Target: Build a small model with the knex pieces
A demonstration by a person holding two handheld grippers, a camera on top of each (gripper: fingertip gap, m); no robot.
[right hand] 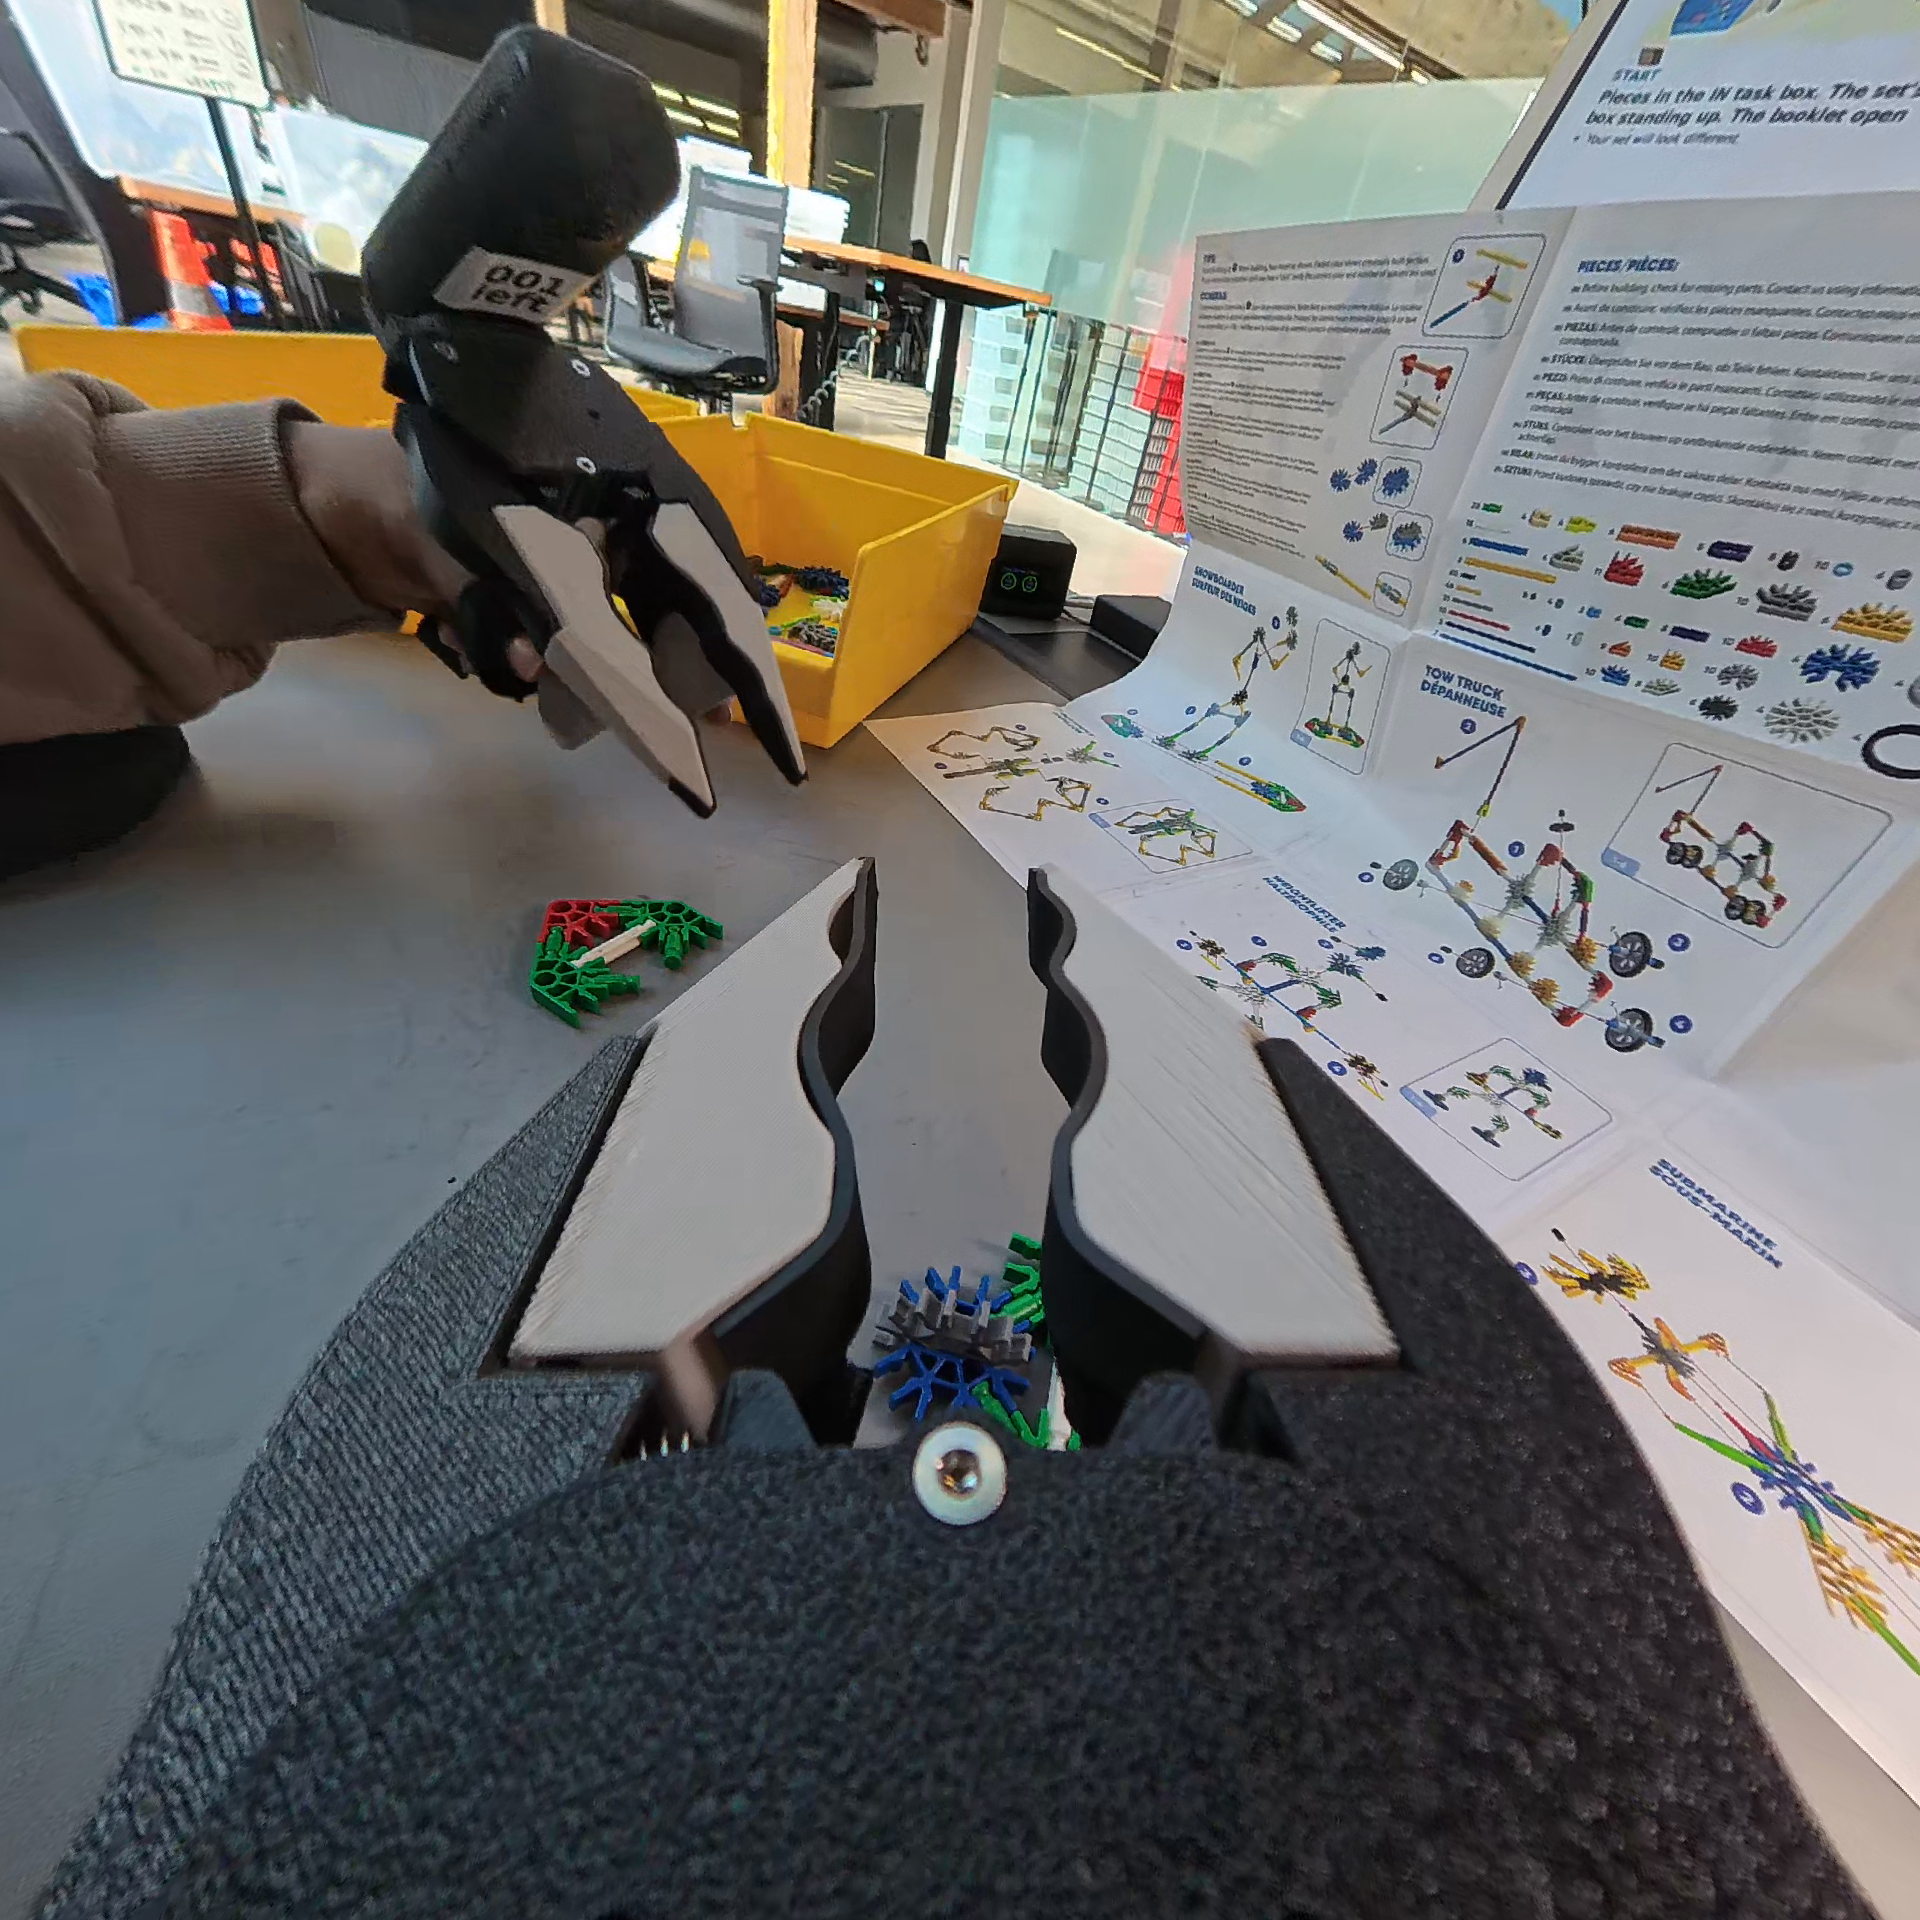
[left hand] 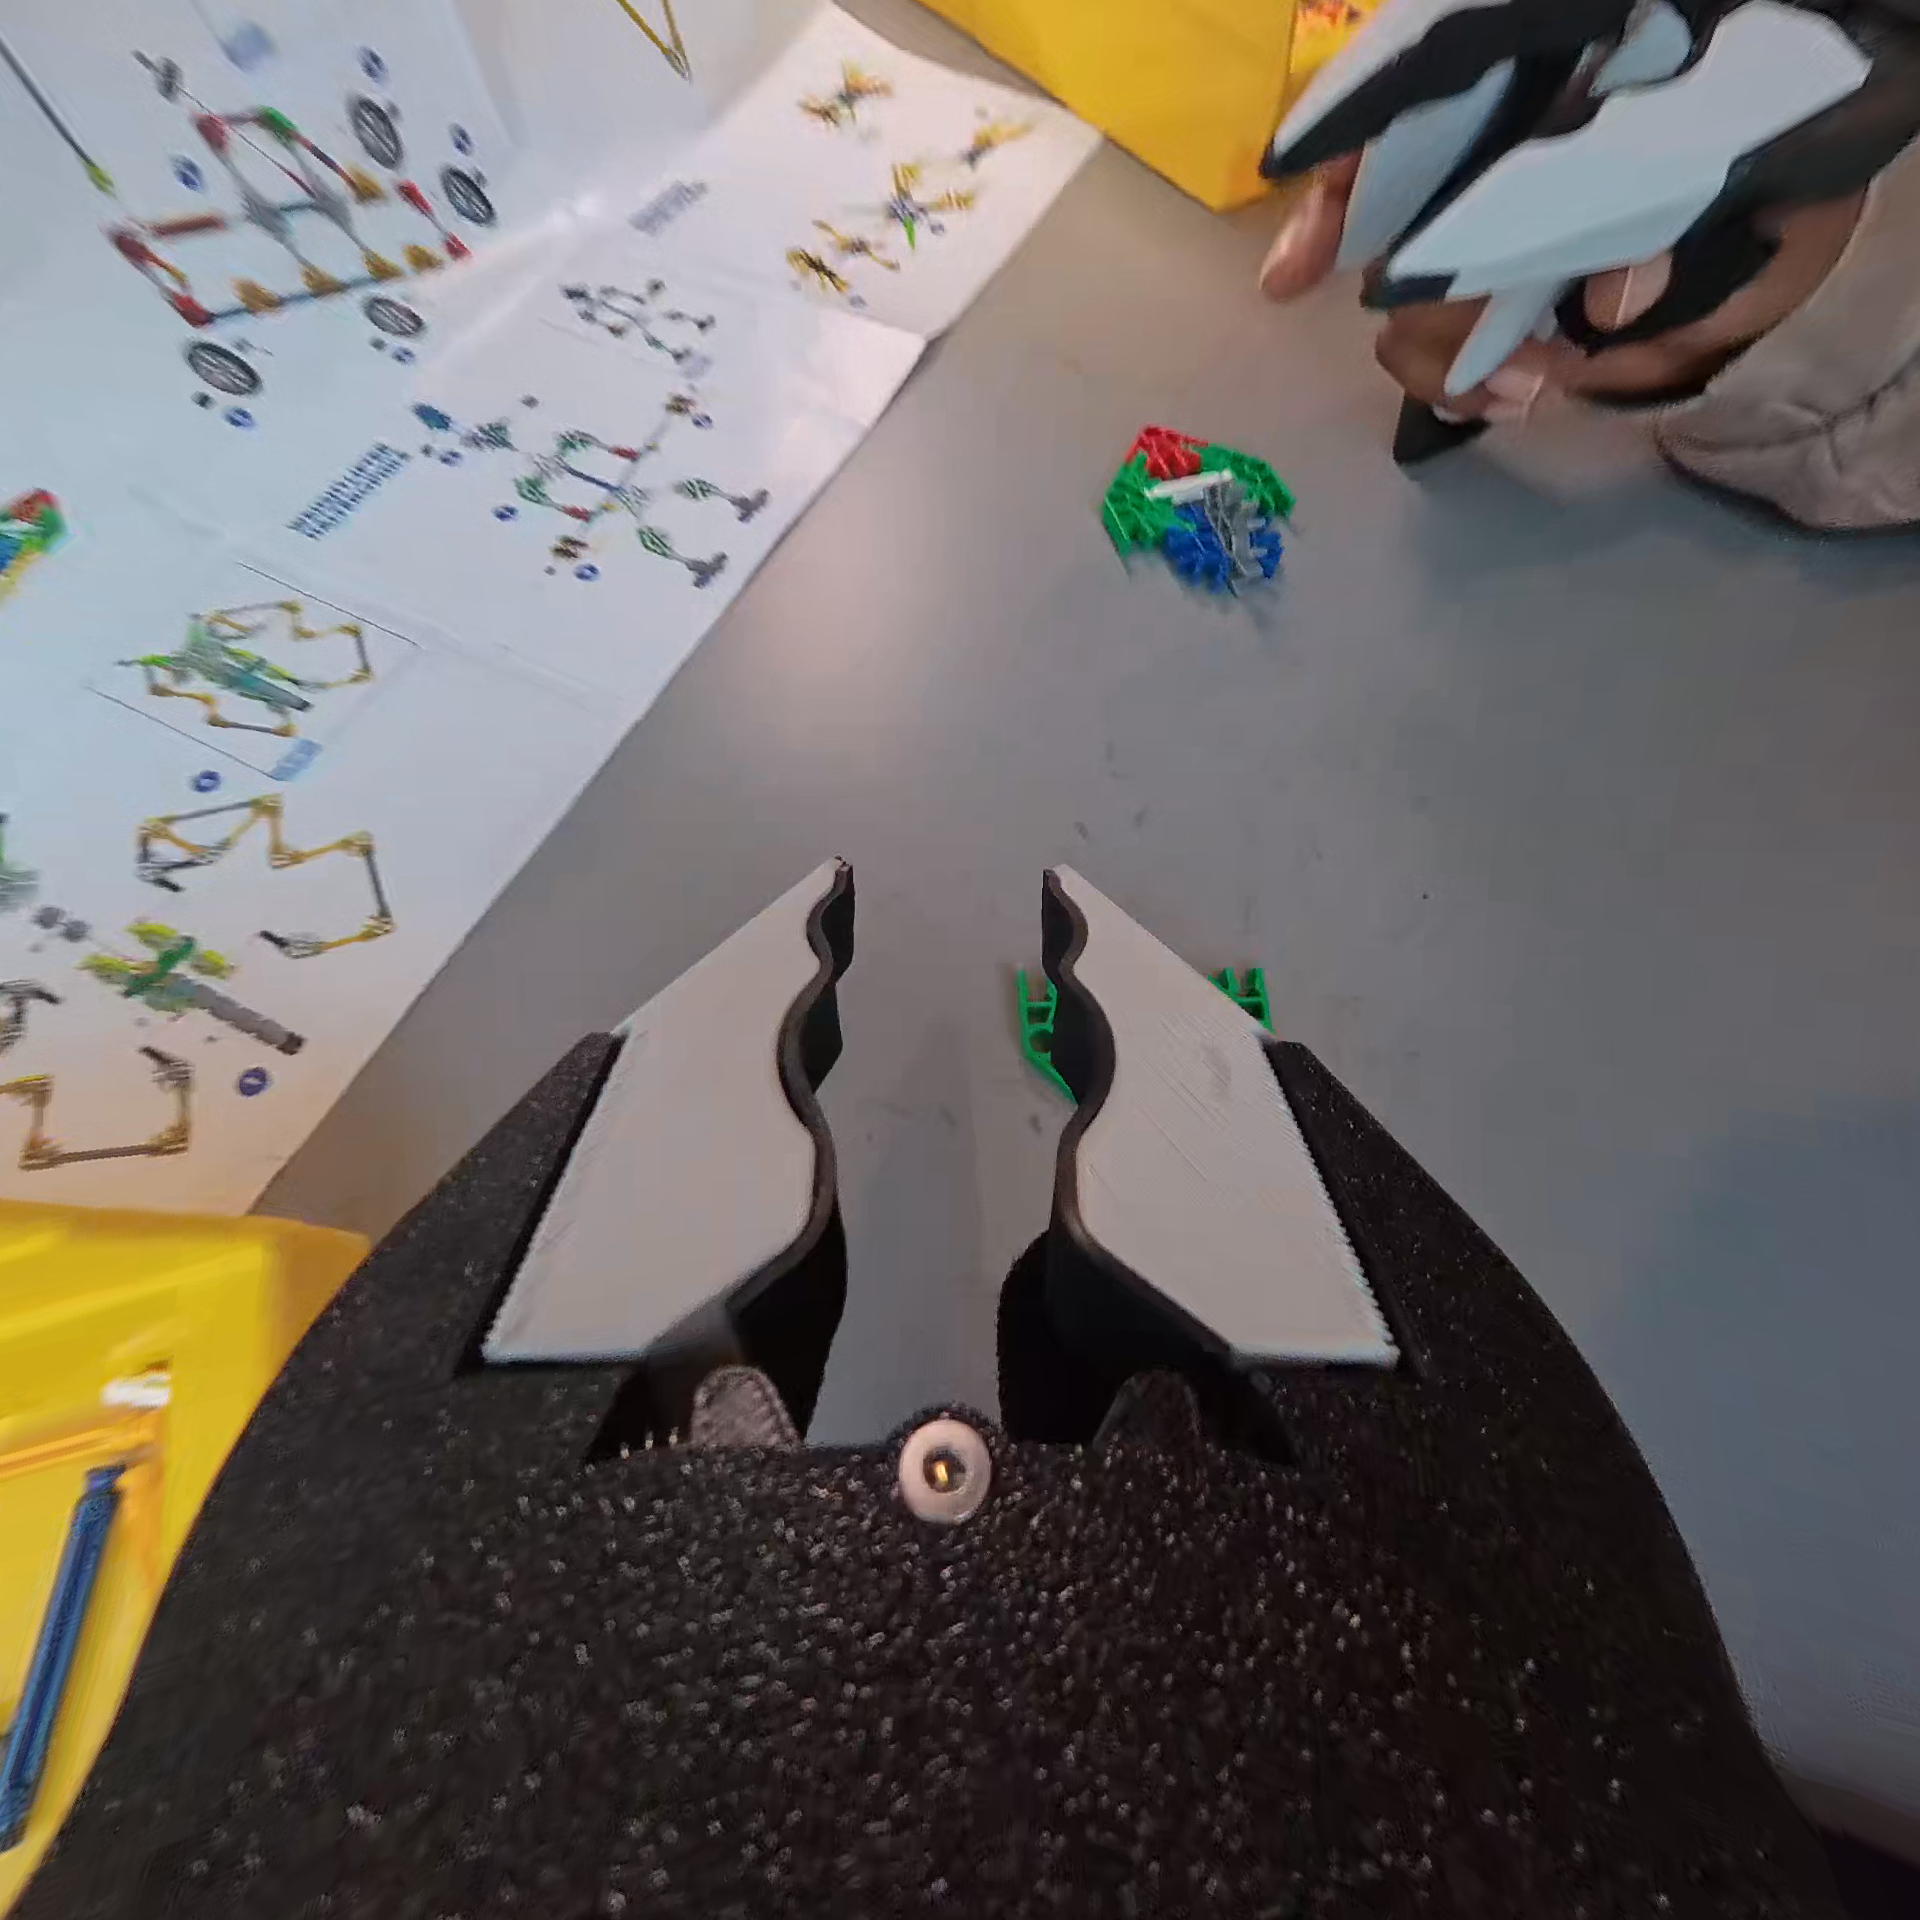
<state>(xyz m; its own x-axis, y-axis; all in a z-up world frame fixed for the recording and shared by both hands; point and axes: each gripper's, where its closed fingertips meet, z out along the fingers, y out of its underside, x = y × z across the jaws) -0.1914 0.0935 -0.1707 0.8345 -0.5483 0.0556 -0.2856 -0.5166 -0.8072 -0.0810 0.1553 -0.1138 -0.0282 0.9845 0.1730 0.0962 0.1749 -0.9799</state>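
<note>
Left gripper: the left gripper (left hand: 948,904) is released, its jaws parted with nothing between them. It hangs over the grey table (left hand: 1507,935).
Under it: a green piece (left hand: 1039,1023) lies on the table beneath the right-hand finger and is partly hidden by it. It shows on both sides of the finger, and I cannot tell whether the finger touches it.
Right gripper: the right gripper (right hand: 951,894) is also released and holds nothing. It sits low over the table, just beside the sheet.
Under it: a cluster (right hand: 956,1340) of blue, grey and green connectors shows between the finger bases, lying on the table below them and not gripped.
Flat set: a flat set (right hand: 613,951) of red and green connectors joined by a white rod lies on the table. It sits between the two grippers, left of the right gripper's tips.
Sheet: one unfolded instruction sheet (right hand: 1455,831) covers the table's right side and curls up at the back.
Bins: two yellow bins. The near bin (right hand: 894,561) holds loose pieces, and the far bin (right hand: 156,358) stands behind the left gripper.
Other: one small black device (right hand: 1029,571) stands beside the near bin.
Count: two grippers, both empty; two bins; one sheet; one cluster; one flat set.
Person: a beige sleeve (right hand: 125,540) leads to the left gripper.
</note>
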